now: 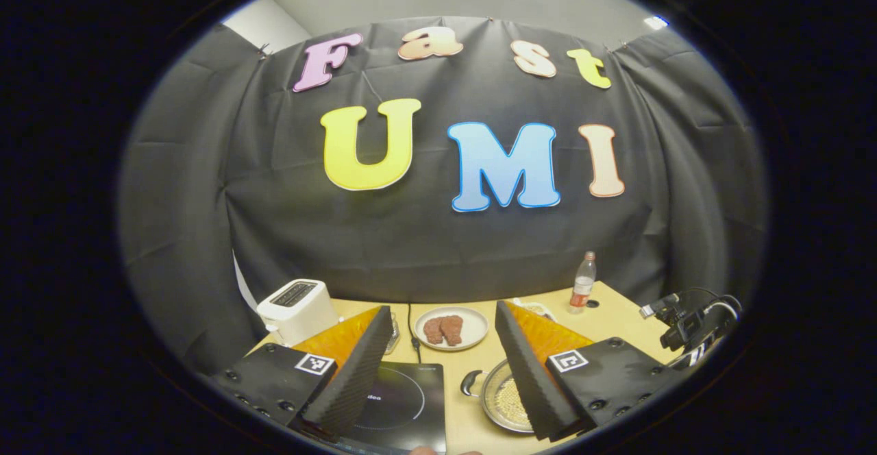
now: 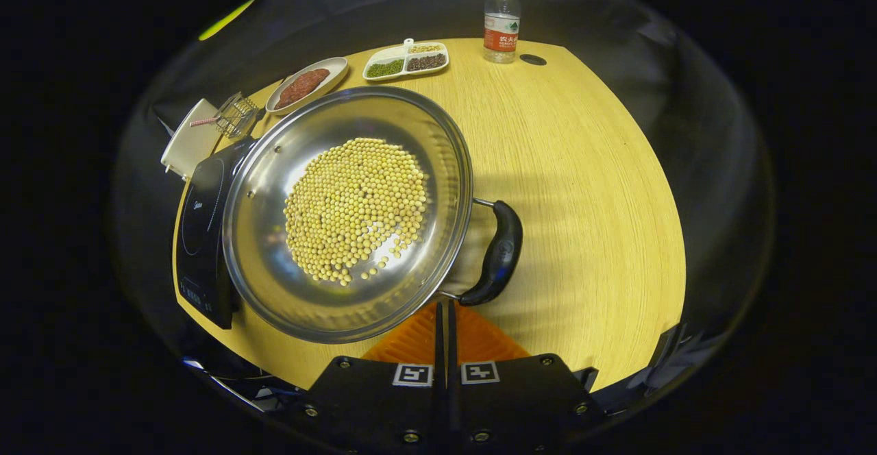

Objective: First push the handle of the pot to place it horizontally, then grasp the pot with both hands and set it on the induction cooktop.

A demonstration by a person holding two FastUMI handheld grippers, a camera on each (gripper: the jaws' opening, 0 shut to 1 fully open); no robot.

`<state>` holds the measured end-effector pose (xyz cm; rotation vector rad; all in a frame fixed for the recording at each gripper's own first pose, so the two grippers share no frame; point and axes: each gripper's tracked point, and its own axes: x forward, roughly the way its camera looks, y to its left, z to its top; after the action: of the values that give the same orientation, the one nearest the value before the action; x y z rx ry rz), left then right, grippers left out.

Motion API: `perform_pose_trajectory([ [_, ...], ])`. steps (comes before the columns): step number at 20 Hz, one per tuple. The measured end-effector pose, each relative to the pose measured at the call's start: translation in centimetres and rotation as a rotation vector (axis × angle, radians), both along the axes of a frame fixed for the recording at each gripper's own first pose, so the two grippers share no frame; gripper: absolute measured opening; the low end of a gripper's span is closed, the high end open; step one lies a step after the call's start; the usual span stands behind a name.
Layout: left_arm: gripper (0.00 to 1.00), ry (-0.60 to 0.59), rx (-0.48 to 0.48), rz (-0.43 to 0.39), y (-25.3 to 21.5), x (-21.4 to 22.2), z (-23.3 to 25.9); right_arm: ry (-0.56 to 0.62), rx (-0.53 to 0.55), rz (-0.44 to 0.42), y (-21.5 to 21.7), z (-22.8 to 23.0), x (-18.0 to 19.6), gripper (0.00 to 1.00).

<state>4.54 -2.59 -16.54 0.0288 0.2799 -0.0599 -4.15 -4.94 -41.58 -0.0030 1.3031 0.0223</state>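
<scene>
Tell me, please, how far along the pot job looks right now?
Early. The steel pot of yellow beans sits on the wooden table beside the black induction cooktop, not on it. The right tool is shut, nearing the pot's black handle. The left tool is open above. Pushing, grasping and placing remain.

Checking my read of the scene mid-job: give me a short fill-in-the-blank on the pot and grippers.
1. The pot holds a layer of ____.
2. The right gripper has its fingers ____, close to the pot's handle.
3. The left gripper has its fingers ____.
4. The pot rests on the table, beside the ____.

Missing words: beans; shut; open; cooktop
</scene>
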Motion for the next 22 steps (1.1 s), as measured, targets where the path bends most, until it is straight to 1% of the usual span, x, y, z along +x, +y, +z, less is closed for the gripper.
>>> perform_pose_trajectory([
  [1,1.0,0.005,-0.004,0.0,-0.1,-0.1,-0.3,-0.002,-0.005,0.001,-0.4,-0.1,0.4,0.01],
  [3,0.98,0.012,0.005,0.007,0.0,-0.2,-0.7,-0.003,-0.007,0.001,-0.9,-0.3,1.0,0.01],
  [6,0.98,0.032,0.026,0.024,0.1,-0.3,-1.9,-0.012,-0.013,0.002,-2.0,-0.6,2.1,0.01],
  [9,1.0,0.057,0.037,0.033,0.0,-0.2,-3.0,-0.024,-0.019,0.022,-2.8,-0.7,3.3,0.01],
  [10,0.98,0.066,0.038,0.033,-0.2,-0.3,-3.5,-0.031,-0.023,0.03,-3.0,-0.9,3.8,0.01],
  [11,0.98,0.076,0.036,0.029,-0.4,-0.3,-4.0,-0.037,-0.027,0.036,-3.2,-0.8,4.4,0.01],
  [12,1.0,0.09,0.037,0.025,-0.6,-0.3,-4.7,-0.042,-0.03,0.039,-3.3,-1.0,4.8,0.01],
  [13,1.0,0.102,0.039,0.023,-0.7,-0.3,-5.3,-0.048,-0.033,0.042,-3.5,-1.1,5.4,0.01],
  [14,0.98,0.112,0.04,0.021,-0.8,-0.3,-5.8,-0.052,-0.036,0.046,-3.6,-1.2,5.8,0.01],
  [17,0.98,0.154,0.04,0.014,-1.3,-0.2,-7.9,-0.07,-0.035,0.05,-4.2,-0.9,6.9,0.01],
  [21,0.98,0.203,0.036,-0.023,-2.4,0.2,-10.4,-0.104,-0.017,0.042,-4.7,-0.2,7.1,0.02],
  [22,0.95,0.214,0.038,-0.032,-2.5,0.3,-11.0,-0.119,-0.023,0.042,-5.1,0.0,6.9,0.05],
])
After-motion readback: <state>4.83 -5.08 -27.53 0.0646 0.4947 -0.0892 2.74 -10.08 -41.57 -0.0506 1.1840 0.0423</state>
